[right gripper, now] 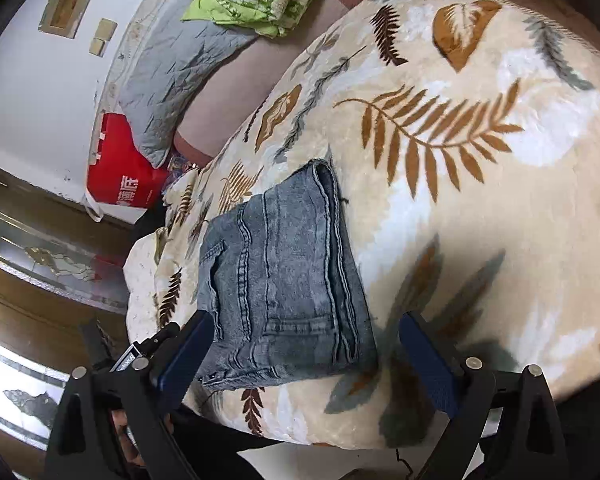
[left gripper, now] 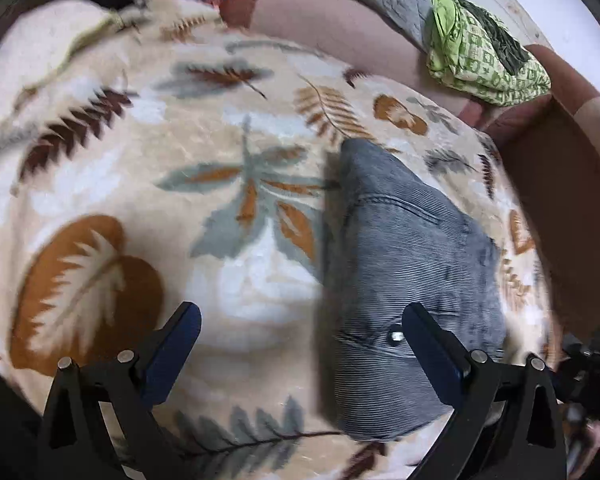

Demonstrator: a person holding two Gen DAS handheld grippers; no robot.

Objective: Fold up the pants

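Grey-blue denim pants (left gripper: 404, 264) lie folded into a compact bundle on a cream leaf-patterned blanket (left gripper: 148, 152). In the left wrist view the bundle sits to the right, its metal button just beside my right fingertip; my left gripper (left gripper: 302, 320) is open above the blanket with nothing between its fingers. In the right wrist view the folded pants (right gripper: 280, 280) lie left of centre, seams and a pocket showing. My right gripper (right gripper: 306, 332) hangs open above their near edge, holding nothing.
A green patterned folded cloth (left gripper: 484, 56) and a grey quilted cover (right gripper: 172, 68) lie at the far side of the bed. A red bag (right gripper: 120, 172) stands by the wall. The blanket's (right gripper: 460, 160) edge drops off near the pants.
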